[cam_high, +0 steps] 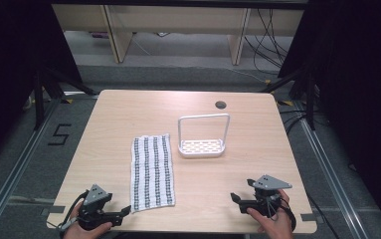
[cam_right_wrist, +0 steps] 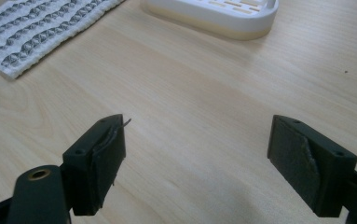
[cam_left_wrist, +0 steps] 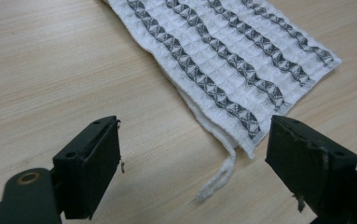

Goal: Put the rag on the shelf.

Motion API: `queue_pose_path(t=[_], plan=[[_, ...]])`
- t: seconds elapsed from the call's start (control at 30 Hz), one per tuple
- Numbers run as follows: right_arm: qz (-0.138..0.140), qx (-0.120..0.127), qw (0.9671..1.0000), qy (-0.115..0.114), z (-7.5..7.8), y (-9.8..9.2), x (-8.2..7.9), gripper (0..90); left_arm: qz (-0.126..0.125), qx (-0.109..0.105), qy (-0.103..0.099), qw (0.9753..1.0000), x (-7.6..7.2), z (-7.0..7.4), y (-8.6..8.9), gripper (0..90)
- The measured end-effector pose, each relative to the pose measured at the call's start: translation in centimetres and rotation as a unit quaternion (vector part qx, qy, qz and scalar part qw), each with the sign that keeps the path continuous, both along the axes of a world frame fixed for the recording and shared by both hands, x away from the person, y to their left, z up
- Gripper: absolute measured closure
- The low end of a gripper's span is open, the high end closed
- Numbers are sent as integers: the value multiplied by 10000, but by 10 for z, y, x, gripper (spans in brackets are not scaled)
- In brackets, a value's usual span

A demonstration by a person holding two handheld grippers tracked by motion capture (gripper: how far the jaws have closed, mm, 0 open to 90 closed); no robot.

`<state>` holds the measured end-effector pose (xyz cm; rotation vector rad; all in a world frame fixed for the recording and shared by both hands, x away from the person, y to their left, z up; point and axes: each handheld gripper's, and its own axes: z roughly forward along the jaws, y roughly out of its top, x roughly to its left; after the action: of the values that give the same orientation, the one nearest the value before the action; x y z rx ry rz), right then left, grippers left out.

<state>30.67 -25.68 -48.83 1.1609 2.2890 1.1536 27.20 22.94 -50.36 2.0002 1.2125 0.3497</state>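
A white towel [cam_high: 151, 169] with dark woven stripes lies flat and folded on the wooden table [cam_high: 128, 109], left of centre. A white slotted tray with a tall wire handle [cam_high: 202, 147] stands to its right. My left gripper [cam_high: 127, 211] rests at the front left, open, its jaws just short of the towel's [cam_left_wrist: 232, 60] near corner, where a loose loop [cam_left_wrist: 219, 179] hangs out. My right gripper [cam_high: 235, 199] sits at the front right, open and empty over bare wood. The tray's rim [cam_right_wrist: 223, 14] and the towel's edge [cam_right_wrist: 31, 37] lie ahead of it in the right gripper view.
A round cable hole [cam_high: 221, 105] sits near the table's far edge. Beyond the table are wooden furniture legs [cam_high: 118, 35], floor cables [cam_high: 267, 40] and black stands [cam_high: 44, 89] at both sides. The table's front edge lies right under both hands.
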Motion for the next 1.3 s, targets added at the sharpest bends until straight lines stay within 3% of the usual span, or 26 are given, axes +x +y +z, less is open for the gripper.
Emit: queue_pose_path(t=[0.1, 0.2, 0.23, 0.33, 0.53, 0.6, 0.63, 0.7, 0.87, 0.93, 1.03, 1.13, 1.17, 1.2, 1.3], plan=[[-26, -18, 10000, 26, 0, 1, -1, 217, -32, 62, -21, 10000, 0, 0, 0, 172], [155, 22, 9999, 49, 0, 2, 1, 222, -44, 70, -31, 10000, 0, 0, 0, 176], [-6, 13, 10000, 56, 1, 5, -1, 230, -34, 70, -29, 10000, 0, 0, 0, 176], [135, -70, 9998, -141, 1, 7, 0, 242, -42, 56, -62, 10000, 0, 0, -2, 179], [205, -74, 9998, -50, 2, 15, -1, 256, -57, 106, -98, 9999, 0, -1, -4, 189], [337, -83, 9992, -174, 3, 21, -1, 262, -65, 77, -115, 9999, 0, -1, -5, 192], [366, -42, 9992, -154, 4, 23, -1, 267, -169, 141, -101, 9997, 0, 0, -4, 194], [421, -22, 9990, -178, 5, 26, -2, 279, -145, 136, -106, 9997, 0, 0, -5, 196], [727, -76, 9972, -167, 6, 44, -4, 304, -234, 165, -101, 9995, 0, 0, -5, 206], [853, -125, 9962, -137, 6, 52, -4, 309, -154, 119, -128, 9997, 0, -1, -7, 211], [1043, -152, 9943, -159, 7, 63, -4, 320, -290, 129, -123, 9994, 0, 0, -7, 220], [1235, -79, 9923, -100, 6, 77, -5, 333, -296, 9, -51, 9995, -1, 0, -9, 235], [1235, -79, 9923, -100, 6, 77, -5, 333, -280, -83, -119, 9995, -2, -1, -11, 235], [1276, -126, 9917, -129, 6, 80, -5, 335, -263, 24, -100, 9996, -2, 0, -13, 240], [1424, -166, 9896, -76, 4, 91, -5, 348, -353, 36, -85, 9993, -2, 0, -15, 256]])
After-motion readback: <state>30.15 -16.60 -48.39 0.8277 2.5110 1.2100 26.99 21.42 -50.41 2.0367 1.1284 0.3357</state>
